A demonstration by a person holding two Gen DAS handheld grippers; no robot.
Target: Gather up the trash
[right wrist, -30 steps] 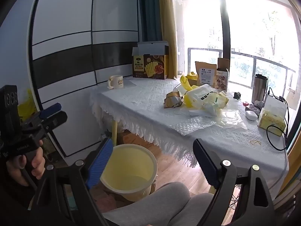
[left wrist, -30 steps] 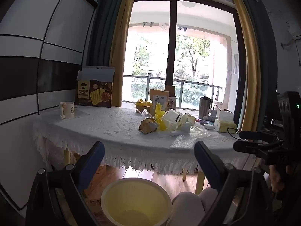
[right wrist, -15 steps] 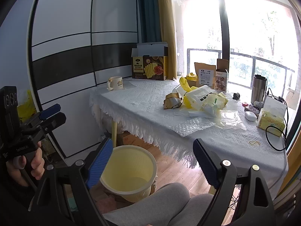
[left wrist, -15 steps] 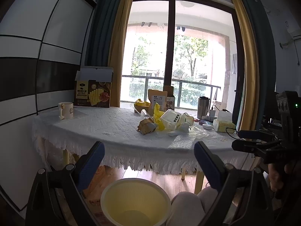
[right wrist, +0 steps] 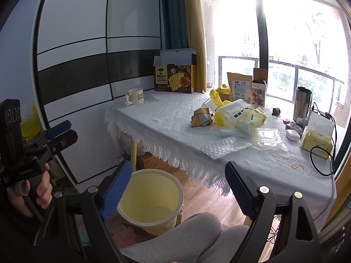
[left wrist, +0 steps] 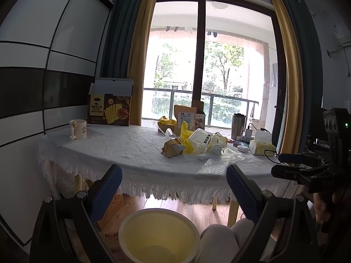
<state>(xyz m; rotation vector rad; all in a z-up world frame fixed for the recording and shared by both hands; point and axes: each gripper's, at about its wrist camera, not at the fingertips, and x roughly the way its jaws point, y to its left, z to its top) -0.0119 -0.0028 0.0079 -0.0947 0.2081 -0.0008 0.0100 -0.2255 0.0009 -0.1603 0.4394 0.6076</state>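
A heap of trash lies on the white-clothed table [left wrist: 122, 144]: a crumpled brown wrapper [left wrist: 172, 149] [right wrist: 201, 118], a yellow plastic bag [left wrist: 185, 138] [right wrist: 216, 100], a white pouch [left wrist: 201, 140] [right wrist: 237, 109] and a sheet of bubble wrap [left wrist: 217, 164] [right wrist: 223, 146]. On the floor in front of the table stands a pale yellow bin [left wrist: 159, 236] [right wrist: 153, 197] with nothing inside. My left gripper [left wrist: 174, 184] is open and holds nothing, hovering above the bin. My right gripper [right wrist: 178, 184] is open too, well short of the table's edge.
A mug [left wrist: 77, 129], a cracker box [left wrist: 109, 111], a steel flask [right wrist: 302, 104], a tissue box [right wrist: 316, 138] and a black cable share the table. A person's grey-clad knee [right wrist: 186, 241] is beside the bin. A cardboard box sits under the table.
Both views sway only slightly. Nothing on the table has moved, and both grippers stay open with nothing in them.
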